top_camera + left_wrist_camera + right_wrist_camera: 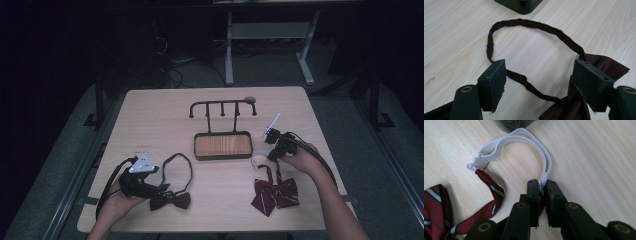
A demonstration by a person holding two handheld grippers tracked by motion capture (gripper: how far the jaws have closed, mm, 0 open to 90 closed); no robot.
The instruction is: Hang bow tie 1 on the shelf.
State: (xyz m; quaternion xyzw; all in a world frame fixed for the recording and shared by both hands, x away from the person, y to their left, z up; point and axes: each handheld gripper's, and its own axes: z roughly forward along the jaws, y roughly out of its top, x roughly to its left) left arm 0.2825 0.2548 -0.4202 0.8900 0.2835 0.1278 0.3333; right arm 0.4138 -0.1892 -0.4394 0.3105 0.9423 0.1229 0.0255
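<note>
A dark maroon bow tie [170, 200] with a looped dark strap [529, 25] lies at the front left of the table. My left gripper [161, 188] is open, its jaws straddling the strap's near end [536, 93] beside the bow [604, 65]. A red striped bow tie [275, 194] lies at the front right, its white elastic band [524, 137] curling away from it. My right gripper [543, 185] is shut on that white band [259, 159], low over the table.
A black hook rack [222, 105] stands on a wood-inlaid tray base [222, 145] at the table's middle. The light wooden table [150, 115] has dark floor around its edges. A desk frame [270, 35] stands beyond.
</note>
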